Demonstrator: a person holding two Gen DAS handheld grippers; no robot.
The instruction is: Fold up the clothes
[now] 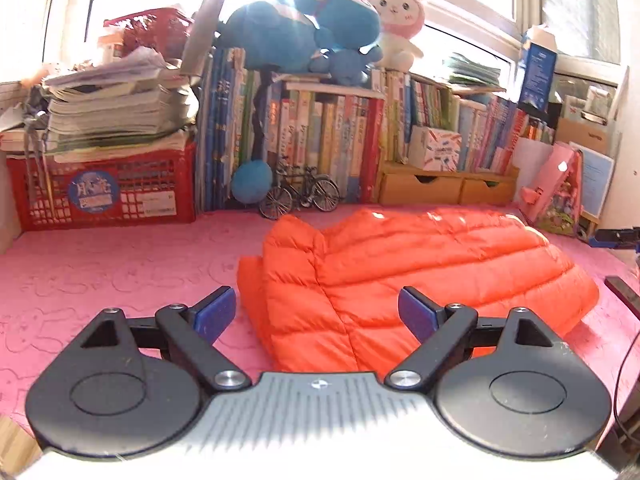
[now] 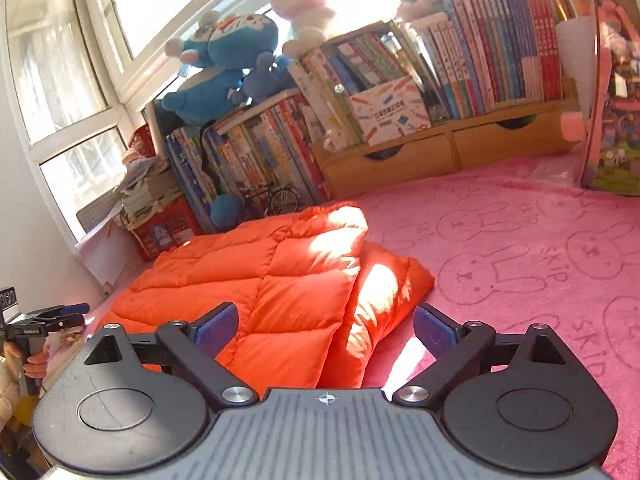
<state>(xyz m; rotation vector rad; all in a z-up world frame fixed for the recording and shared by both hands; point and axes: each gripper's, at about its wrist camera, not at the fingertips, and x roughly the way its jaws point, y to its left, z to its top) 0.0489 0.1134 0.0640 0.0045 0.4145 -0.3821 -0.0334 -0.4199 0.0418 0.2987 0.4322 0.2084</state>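
With the orange puffer jacket [image 1: 400, 272] already partly folded on the pink surface [image 1: 120, 264], both the left gripper [image 1: 316, 312] and right gripper [image 2: 326, 330] hover with fingers wide apart and empty, so next likely comes pinching an edge for another fold.

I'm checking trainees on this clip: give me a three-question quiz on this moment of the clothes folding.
1. True or false: the left claw is shut on the orange quilted puffer jacket.
2. What does the jacket lie on? A) bare wood B) pink plush bunny-pattern mat C) red crate
3. Fill in: the small metal model standing by the books behind the jacket is a ____.

Key: 1 false, both claws are open; 2 B; 3 bicycle.
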